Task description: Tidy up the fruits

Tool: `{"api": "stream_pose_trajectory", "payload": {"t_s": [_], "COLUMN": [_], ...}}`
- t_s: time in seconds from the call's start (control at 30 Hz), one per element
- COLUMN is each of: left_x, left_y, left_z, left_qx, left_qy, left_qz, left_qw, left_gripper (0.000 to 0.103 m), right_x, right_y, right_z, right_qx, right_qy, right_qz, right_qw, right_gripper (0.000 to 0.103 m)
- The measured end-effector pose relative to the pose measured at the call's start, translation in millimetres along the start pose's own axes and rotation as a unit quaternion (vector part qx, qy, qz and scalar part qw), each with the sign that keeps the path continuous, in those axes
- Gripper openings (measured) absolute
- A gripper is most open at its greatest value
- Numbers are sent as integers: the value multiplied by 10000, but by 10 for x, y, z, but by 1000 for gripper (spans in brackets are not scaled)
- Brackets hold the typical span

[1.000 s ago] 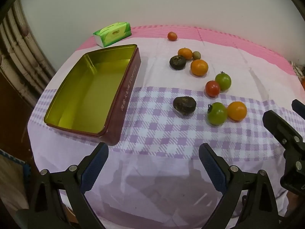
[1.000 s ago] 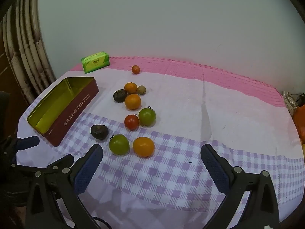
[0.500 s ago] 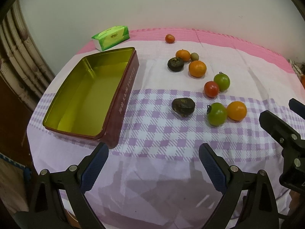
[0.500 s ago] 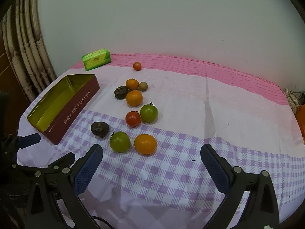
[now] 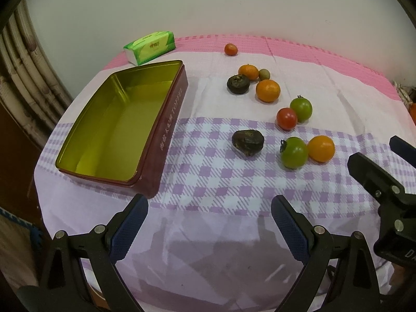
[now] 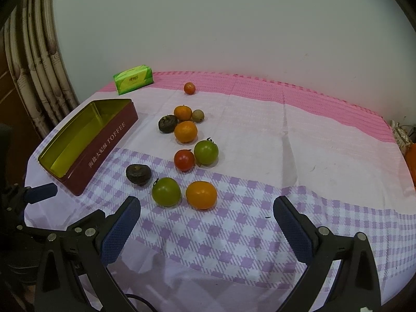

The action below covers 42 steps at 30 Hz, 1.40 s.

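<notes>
Several fruits lie loose on the tablecloth: a dark fruit (image 5: 247, 141), a green tomato (image 5: 294, 152) beside an orange (image 5: 321, 148), a red tomato (image 5: 286, 118), another green tomato (image 5: 301, 109), and more oranges further back (image 5: 267, 90). An empty maroon toffee tin (image 5: 166, 127) stands at the left. My left gripper (image 5: 209, 227) is open and empty, near the table's front edge. My right gripper (image 6: 206, 227) is open and empty, just short of the nearest orange (image 6: 201, 194) and green tomato (image 6: 166, 191). The tin (image 6: 104, 145) is to its left.
A green tissue pack (image 5: 149, 47) lies at the back left by the wall. A small red fruit (image 5: 230, 49) sits alone at the back. Curtains (image 6: 31, 78) hang at the left. The right gripper's finger (image 5: 377, 179) shows at the left view's right edge.
Both grippers have moved slightly forward and lower over the table; the fruits and tin appear a little nearer. Nothing was grasped or moved.
</notes>
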State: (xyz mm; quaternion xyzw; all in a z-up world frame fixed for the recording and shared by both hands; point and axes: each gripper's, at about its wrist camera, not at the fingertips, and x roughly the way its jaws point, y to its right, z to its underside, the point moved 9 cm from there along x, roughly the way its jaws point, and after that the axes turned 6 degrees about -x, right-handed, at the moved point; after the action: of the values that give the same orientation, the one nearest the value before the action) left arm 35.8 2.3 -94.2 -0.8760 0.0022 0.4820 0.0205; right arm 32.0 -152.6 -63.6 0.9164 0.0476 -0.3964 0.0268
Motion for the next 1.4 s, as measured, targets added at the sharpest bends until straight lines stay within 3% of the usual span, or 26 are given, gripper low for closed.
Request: {"api": "stream_pose_trajectory", "payload": {"t_s": [0.93,1.4], "left_x": [62,98], "left_y": [-21,-64], "left_z": [55,82], "left_qx": [-70,-91], "left_qy": [-94,-157], "left_qz": [-44,-21], "left_qw": [9999,9998], "left_gripper": [96,96], "right_x": [60,103], "right_y": [-21,-52], "right_z": [53,94], "right_qx": [8,-35], "right_qy": [-121,-218], "right_qz": [-74,-146], "right_qw": [9999,9996], "right_gripper": [97,88]}}
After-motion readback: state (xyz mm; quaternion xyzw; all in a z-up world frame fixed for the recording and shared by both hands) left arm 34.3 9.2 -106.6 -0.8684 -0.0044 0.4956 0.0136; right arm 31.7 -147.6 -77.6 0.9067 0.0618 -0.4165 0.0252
